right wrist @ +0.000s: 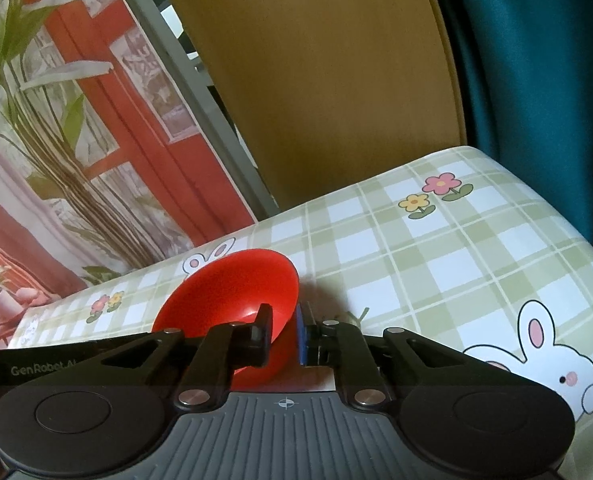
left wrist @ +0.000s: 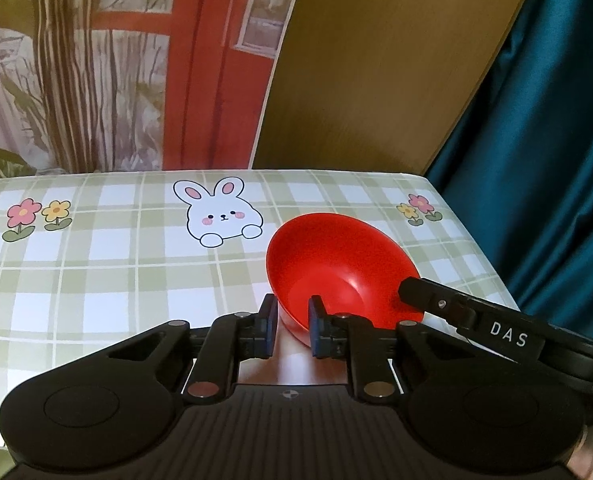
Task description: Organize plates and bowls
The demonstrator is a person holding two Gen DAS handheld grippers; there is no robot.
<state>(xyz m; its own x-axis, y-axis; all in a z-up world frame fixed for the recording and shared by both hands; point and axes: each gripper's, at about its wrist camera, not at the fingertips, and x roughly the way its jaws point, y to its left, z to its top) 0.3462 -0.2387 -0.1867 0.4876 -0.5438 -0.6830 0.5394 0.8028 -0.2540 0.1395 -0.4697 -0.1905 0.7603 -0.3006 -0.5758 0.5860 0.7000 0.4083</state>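
A red bowl (left wrist: 336, 264) sits on the checked tablecloth (left wrist: 96, 264), tilted toward the camera. My left gripper (left wrist: 292, 328) has its jaws either side of the bowl's near rim, one finger outside and one inside, closed on the wall. My right gripper (right wrist: 284, 336) grips the same red bowl (right wrist: 232, 292) at its right rim, one finger inside and one outside. The right gripper's arm also shows in the left wrist view (left wrist: 476, 316), reaching the bowl's right edge.
The table's far edge meets a printed backdrop (left wrist: 116, 60) and a wooden panel (left wrist: 376, 72). A teal curtain (left wrist: 544, 140) hangs past the table's right edge. Rabbit and flower prints mark the cloth.
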